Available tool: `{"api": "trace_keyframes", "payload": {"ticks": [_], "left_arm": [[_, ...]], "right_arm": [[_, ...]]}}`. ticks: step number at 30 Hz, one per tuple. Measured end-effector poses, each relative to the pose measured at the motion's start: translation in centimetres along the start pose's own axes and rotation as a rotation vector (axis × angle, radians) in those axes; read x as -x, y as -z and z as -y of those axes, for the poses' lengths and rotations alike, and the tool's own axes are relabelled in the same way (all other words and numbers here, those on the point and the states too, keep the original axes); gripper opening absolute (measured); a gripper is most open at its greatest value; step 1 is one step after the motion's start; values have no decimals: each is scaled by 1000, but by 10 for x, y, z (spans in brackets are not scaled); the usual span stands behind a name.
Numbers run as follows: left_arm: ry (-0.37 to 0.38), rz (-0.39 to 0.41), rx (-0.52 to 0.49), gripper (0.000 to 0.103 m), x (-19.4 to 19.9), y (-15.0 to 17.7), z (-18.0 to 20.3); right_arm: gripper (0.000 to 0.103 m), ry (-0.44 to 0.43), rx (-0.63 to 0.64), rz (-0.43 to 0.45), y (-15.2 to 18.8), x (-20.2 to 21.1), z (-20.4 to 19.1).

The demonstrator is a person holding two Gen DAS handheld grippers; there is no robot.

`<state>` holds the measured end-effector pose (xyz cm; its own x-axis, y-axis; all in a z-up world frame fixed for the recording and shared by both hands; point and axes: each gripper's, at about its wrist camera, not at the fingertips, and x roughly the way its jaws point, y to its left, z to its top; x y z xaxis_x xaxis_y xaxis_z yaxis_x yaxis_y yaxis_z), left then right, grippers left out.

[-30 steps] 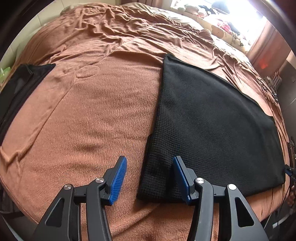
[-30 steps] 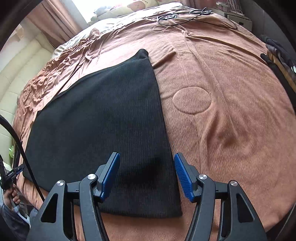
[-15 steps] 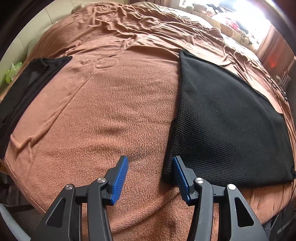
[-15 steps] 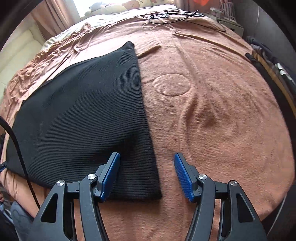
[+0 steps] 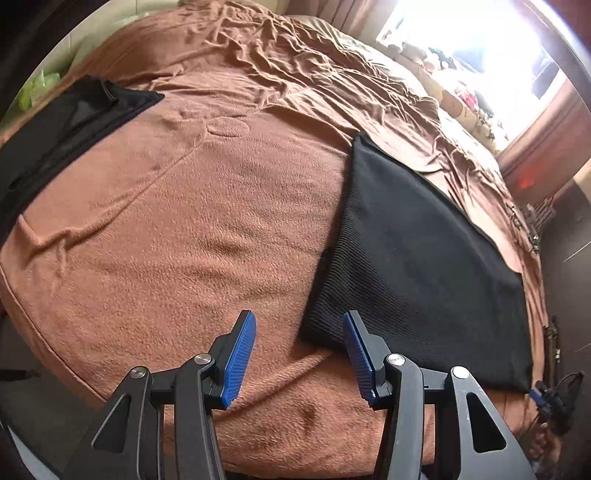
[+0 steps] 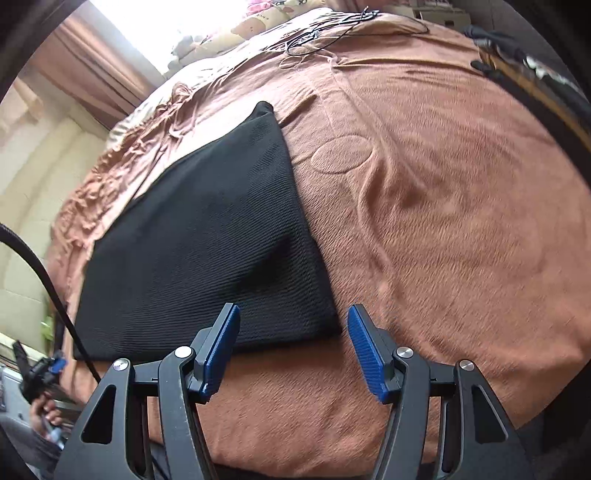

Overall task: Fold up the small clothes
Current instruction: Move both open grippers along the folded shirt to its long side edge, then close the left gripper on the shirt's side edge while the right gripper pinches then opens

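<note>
A black knit garment [image 5: 413, 251] lies folded flat as a rectangle on the brown bed cover [image 5: 184, 240]. My left gripper [image 5: 298, 321] hovers open above its near left corner, and the blue pads [image 5: 242, 354] touch nothing. In the right wrist view the same garment [image 6: 207, 240] fills the left half. My right gripper [image 6: 293, 312] hangs open over its near right corner, with no cloth pinched between the fingers.
A second black garment [image 5: 62, 129] lies at the bed's far left edge. Dark clothes [image 6: 535, 85] are piled at the right edge, and cables [image 6: 332, 33] trail across the far side. Wrinkled sheet and pillows lie by the bright window [image 5: 480, 55].
Both grippers have drifted sideways and rolled above the garment's near edge, so each view is now tilted. The garment lies as before. Neither gripper's opening has visibly changed.
</note>
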<state>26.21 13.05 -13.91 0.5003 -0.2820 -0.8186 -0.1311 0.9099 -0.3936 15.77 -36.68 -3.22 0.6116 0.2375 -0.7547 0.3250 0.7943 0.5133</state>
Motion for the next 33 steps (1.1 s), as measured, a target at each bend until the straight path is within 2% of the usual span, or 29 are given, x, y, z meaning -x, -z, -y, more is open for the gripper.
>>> {"api": "trace_keyframes", "payload": {"ticks": [3, 6, 13, 21, 25, 27, 29, 31, 33], "left_arm": [[78, -30, 66, 51, -5, 2, -1], [113, -50, 111, 47, -10, 8, 0], [134, -77, 163, 41, -24, 17, -2], [180, -31, 248, 41, -37, 20, -12], [195, -4, 258, 40, -40, 17, -14], [193, 8, 256, 39, -40, 16, -15], [194, 20, 276, 30, -41, 15, -17], [177, 23, 290, 10, -41, 15, -20], [187, 30, 289, 8, -39, 16, -20]], "right_arm": [[58, -32, -33, -4, 3, -2, 11], [48, -76, -65, -18, 8, -4, 20], [46, -151, -130, -33, 8, -19, 34], [46, -175, -237, 12, 5, -38, 45], [45, -184, -264, 50, 5, -45, 43], [41, -179, -270, 62, 3, -48, 43], [22, -166, -277, 69, 1, -52, 44], [6, -156, -271, 70, -1, -55, 45], [2, -148, -253, 72, -4, -53, 41]]}}
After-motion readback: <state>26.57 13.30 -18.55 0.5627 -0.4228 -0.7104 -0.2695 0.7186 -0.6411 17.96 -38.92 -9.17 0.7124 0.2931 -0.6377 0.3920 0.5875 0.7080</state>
